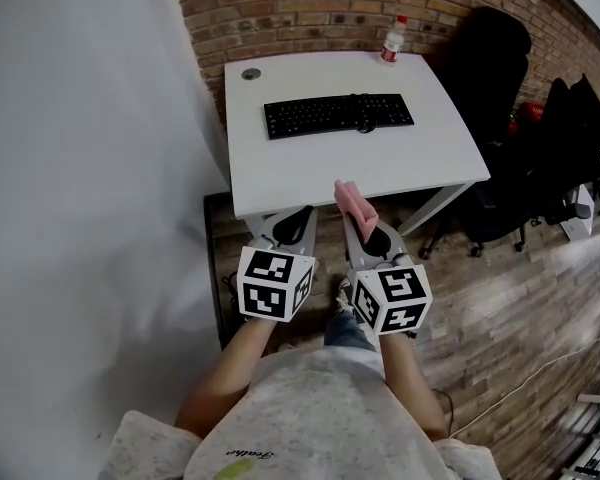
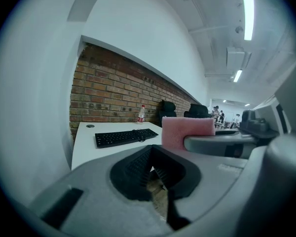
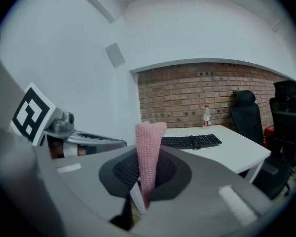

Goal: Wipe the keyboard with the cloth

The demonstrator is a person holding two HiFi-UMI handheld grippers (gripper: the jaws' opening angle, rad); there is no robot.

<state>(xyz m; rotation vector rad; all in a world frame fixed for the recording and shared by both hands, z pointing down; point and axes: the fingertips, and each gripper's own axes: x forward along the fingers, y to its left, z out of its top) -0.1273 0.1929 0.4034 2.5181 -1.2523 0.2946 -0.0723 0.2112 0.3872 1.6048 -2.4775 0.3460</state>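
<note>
While R tongs (image 3: 144, 200) clamp cloth (image 3: 149, 149), long axis points twd desk (image 3: 237, 149).

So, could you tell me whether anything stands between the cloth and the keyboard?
Nothing visible does. The right gripper holds the pink cloth short of the table; only bare tabletop lies before the keyboard. The bottle stands beyond it, at the far edge.

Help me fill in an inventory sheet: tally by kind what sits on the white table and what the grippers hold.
Keyboard: 1
Water bottle: 1
Round grey disc: 1
Pink cloth: 1, pinched in the right gripper
Total: 4
</note>
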